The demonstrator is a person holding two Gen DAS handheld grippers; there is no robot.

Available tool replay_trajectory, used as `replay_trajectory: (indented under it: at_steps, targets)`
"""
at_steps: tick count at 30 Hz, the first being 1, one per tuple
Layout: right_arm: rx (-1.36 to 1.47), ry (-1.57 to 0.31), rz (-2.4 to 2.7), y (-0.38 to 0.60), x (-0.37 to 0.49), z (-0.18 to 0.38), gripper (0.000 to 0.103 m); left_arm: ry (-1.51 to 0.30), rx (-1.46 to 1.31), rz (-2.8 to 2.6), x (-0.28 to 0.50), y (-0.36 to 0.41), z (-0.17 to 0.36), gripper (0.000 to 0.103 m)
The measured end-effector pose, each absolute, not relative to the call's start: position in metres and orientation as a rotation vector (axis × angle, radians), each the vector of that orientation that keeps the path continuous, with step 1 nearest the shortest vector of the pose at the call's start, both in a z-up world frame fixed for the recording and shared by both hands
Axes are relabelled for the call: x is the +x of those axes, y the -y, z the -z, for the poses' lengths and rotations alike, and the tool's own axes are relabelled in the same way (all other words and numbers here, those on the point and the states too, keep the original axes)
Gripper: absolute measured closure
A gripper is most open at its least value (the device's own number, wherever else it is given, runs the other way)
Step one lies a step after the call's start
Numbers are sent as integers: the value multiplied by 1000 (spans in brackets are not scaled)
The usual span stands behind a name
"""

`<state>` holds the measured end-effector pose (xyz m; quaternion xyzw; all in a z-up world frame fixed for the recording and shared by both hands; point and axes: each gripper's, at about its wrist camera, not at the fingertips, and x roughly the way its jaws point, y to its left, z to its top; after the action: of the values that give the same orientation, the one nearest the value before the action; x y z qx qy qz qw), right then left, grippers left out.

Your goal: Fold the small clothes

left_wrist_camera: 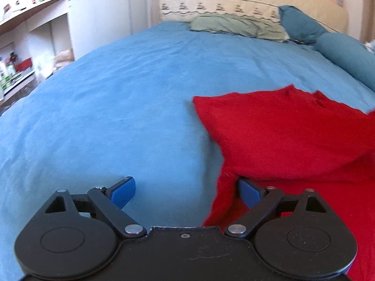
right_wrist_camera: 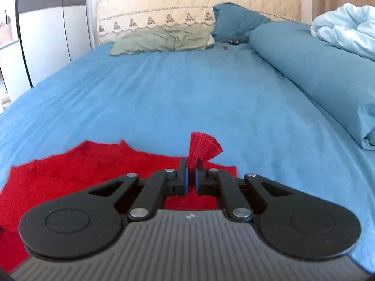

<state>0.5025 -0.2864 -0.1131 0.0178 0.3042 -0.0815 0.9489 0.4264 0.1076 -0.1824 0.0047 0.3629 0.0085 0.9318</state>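
A red top [left_wrist_camera: 281, 135] lies on the blue bed [left_wrist_camera: 117, 105], near the bed's front edge. It is partly doubled over, so one layer sits on another.

The right gripper [right_wrist_camera: 191, 175] is pinched tight on a bit of the red cloth. A small fan of red sticks up past its tips. It holds the cloth up off the bed, most likely so this part can be carried over the rest and laid flat.

The left gripper [left_wrist_camera: 186, 193] is wide open and holds nothing. One blue finger [left_wrist_camera: 125, 190] is over the bare sheet. The other is at the left edge of the top, where the cloth hangs down in a strip. It looks ready to take that edge, or to pin it down so the top does not slide while the other side is pulled.

The fold looks started but not done.

At the far end of the bed lie a green cloth [right_wrist_camera: 161, 41] and blue pillows [right_wrist_camera: 304, 65], well away from the top, so they are not in the way.
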Motion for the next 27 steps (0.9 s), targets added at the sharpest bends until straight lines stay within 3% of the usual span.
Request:
replay_trajectory:
  at_steps: [7, 10, 12, 14, 16, 23, 27]
  targets:
    - [41, -678, 161, 300, 489, 150, 82, -755, -15, -81, 419, -119, 185, 7]
    - [29, -723, 167, 305, 477, 166, 77, -762, 4, -78, 412, -119, 181, 7]
    - [11, -725, 175, 307, 465, 170, 68, -752, 15, -55, 405, -116, 174, 8]
    - [-53, -701, 192, 303, 450, 168, 25, -707, 25, 8, 396, -108, 162, 6]
    - [-112, -633, 156, 298, 438, 164, 15, -675, 14, 77, 398, -97, 150, 1]
    - [-88, -590, 75, 277, 467, 168, 13, -674, 6, 201, 444, -47, 145, 1]
    - [18, -686, 78, 285, 493, 188, 11, -748, -18, 196, 463, -44, 169, 1]
